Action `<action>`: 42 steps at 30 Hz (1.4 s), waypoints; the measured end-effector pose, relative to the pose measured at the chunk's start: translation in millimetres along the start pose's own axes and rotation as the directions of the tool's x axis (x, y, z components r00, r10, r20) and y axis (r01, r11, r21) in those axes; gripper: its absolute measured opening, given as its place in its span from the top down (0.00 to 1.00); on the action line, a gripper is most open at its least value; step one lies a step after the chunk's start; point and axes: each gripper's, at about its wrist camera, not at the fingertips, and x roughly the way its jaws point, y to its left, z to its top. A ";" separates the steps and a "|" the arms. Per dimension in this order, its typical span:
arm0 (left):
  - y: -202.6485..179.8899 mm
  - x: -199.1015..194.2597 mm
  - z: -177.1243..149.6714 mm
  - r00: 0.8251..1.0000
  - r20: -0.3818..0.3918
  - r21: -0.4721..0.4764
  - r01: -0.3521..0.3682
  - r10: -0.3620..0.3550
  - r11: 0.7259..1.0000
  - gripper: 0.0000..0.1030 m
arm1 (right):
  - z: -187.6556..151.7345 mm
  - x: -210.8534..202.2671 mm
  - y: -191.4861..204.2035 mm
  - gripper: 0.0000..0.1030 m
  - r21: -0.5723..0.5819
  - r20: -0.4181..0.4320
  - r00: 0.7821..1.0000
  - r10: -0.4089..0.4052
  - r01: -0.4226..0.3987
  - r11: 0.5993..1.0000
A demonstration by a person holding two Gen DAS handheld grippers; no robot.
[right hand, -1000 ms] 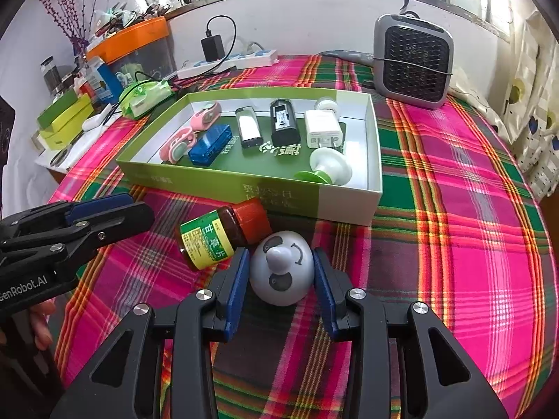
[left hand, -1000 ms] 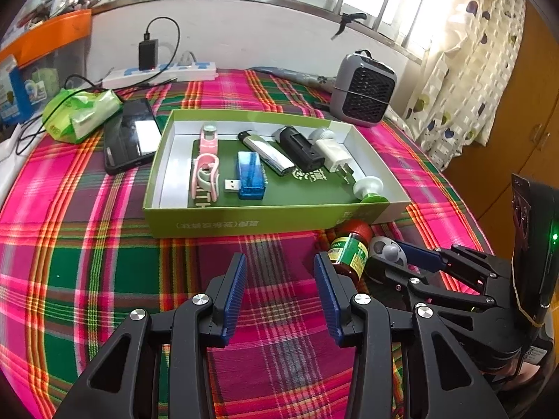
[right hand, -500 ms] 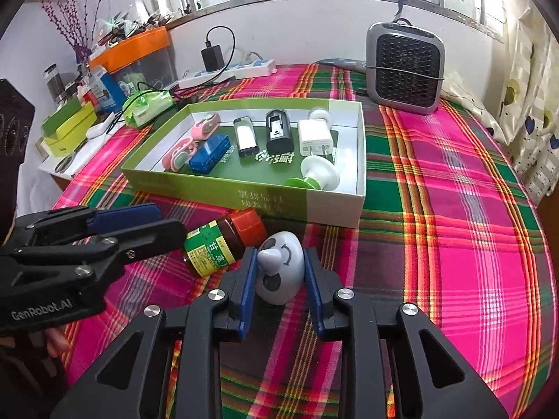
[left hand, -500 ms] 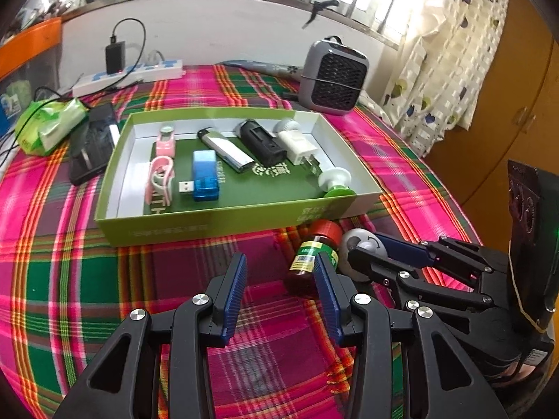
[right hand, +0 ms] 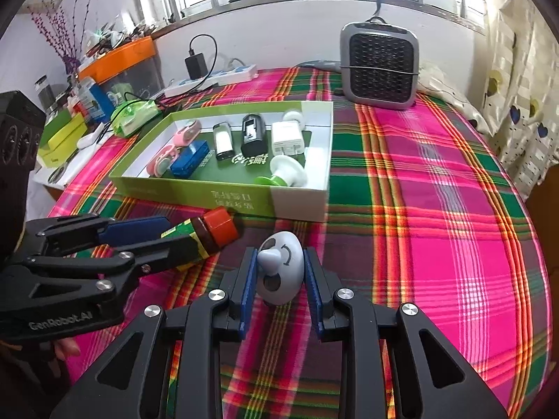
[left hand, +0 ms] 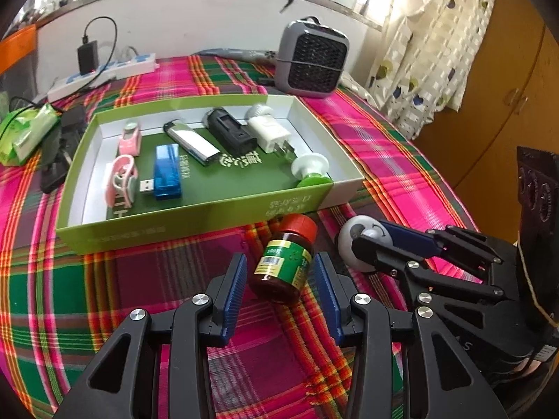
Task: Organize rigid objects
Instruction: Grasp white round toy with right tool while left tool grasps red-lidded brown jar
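Materials and finishes

Woven plaid cloth (right hand: 419, 181), matt; cardboard box (left hand: 195, 220), satin print; glass bottle (left hand: 284, 265), glossy, plastic cap; smooth plastic egg (right hand: 279, 272); matt black plastic tools, ribbed blue pads (left hand: 232, 289).

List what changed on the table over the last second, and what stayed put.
The left gripper moved right until its open fingers straddle the lying bottle, not yet closed on it. The right gripper closed onto the grey egg-shaped toy and now clamps it. The bottle seems unmoved. The green box and the items inside it stayed as they were.
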 end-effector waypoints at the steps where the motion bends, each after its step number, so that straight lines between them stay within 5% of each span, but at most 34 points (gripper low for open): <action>1: -1.9 1.5 0.3 1.000 -0.003 0.007 0.000 0.000 1.000 0.62 | -0.3 -0.8 -1.2 0.73 0.003 0.001 1.000 0.000 0.000 1.000; 42: -12.5 22.6 3.1 0.994 -0.024 0.042 -0.101 0.102 0.994 0.66 | -4.5 -6.9 -14.1 0.73 0.030 0.017 1.000 0.003 -0.003 1.000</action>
